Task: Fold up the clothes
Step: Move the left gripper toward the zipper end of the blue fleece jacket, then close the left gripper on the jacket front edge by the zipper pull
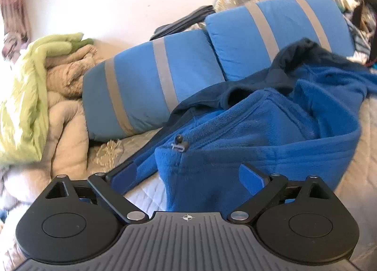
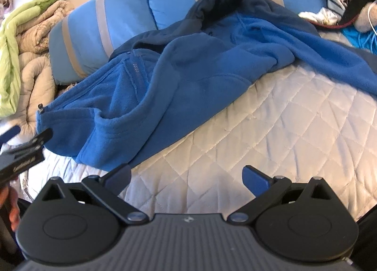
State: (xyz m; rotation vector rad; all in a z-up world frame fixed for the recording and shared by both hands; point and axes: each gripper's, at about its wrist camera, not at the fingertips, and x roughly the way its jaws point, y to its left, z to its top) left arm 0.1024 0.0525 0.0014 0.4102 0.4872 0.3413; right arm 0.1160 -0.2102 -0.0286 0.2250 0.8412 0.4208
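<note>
Striped pillows (image 1: 153,82), green blanket (image 1: 21,96), perhaps beige comforter (image 1: 66,115).

Your left gripper (image 1: 187,178) has its jaws spread wide, pads pressing on nothing, tilted slightly downward; your right gripper (image 2: 187,176) is likewise wide apart, empty, pitched more steeply down.

A blue fleece jacket (image 1: 259,129) lay rumpled on a pale quilted bedspread (image 1: 146,198), its hem corner and zip pull (image 1: 179,144) between the wide-spread fingers of the left gripper (image 1: 188,174), whose pads did not press it. Behind it, two blue pillows with grey stripes (image 1: 153,85) leaned near a heap of green and beige bedding (image 1: 47,96).
</note>
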